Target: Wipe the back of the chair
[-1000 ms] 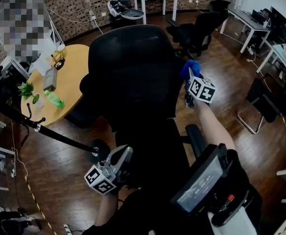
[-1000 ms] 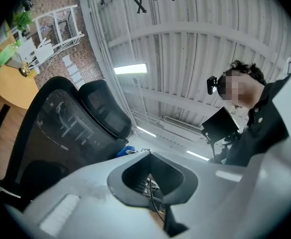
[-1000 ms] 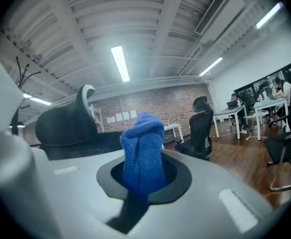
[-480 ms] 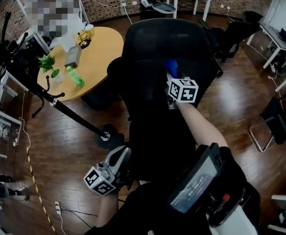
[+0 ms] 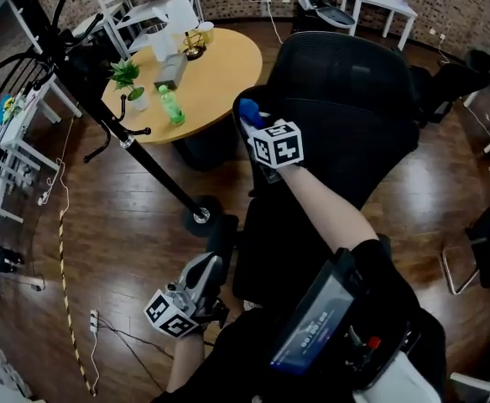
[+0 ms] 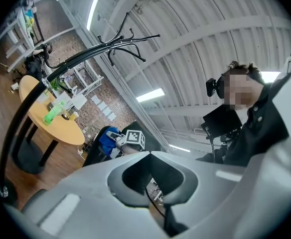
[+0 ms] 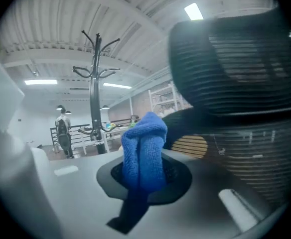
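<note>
The right claw (image 5: 252,127) grips a blue cloth (image 7: 144,148) at the side edge of the chair back (image 5: 346,91), while the left claw (image 5: 204,270), closed and empty, hangs low beside the seat.

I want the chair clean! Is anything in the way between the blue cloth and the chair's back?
No, nothing visible is. The right gripper is shut on the blue cloth, which is right beside the chair back.
</note>
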Motion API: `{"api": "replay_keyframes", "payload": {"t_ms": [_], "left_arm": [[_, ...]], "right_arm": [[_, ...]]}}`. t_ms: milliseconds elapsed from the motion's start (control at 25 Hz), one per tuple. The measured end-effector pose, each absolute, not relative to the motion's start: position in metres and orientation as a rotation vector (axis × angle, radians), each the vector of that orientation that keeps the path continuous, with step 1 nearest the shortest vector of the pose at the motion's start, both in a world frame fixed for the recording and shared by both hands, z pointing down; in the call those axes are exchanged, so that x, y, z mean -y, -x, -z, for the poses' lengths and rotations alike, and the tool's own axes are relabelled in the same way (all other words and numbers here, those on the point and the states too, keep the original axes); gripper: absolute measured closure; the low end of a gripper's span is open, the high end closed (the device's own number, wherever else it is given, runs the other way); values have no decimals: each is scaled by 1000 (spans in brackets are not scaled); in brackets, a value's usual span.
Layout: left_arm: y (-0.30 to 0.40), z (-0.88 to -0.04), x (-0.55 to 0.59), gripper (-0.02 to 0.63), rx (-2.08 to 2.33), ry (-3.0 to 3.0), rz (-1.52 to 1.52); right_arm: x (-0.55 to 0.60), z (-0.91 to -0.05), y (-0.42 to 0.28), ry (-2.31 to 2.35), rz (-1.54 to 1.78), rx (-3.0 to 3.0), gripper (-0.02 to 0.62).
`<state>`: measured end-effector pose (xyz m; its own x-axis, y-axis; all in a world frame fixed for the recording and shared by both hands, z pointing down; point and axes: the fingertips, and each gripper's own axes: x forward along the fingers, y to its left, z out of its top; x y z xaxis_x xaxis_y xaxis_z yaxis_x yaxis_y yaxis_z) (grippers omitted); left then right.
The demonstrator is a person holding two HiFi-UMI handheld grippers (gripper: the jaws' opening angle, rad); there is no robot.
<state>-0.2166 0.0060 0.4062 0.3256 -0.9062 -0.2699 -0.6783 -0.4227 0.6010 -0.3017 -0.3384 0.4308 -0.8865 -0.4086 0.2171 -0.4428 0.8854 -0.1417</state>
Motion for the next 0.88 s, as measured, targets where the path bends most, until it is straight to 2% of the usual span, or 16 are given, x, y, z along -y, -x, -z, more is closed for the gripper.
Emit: {"api": "replay_keyframes", "payload": {"t_ms": [160, 320, 560, 880], "left_arm": [[217, -401, -12, 603, 1461, -2205, 830], [216, -399, -9, 603, 1461, -2203, 824], [193, -397, 18, 603, 1314, -2270, 791], [143, -399, 61, 603, 1054, -2357, 721]], "right_arm": [[309, -417, 330, -506, -164, 2896, 563], [336, -433, 302, -672, -201, 2837, 565], [394, -436, 192, -949, -220, 2872, 564], [429, -453, 5, -1332, -287, 2743, 563]]}}
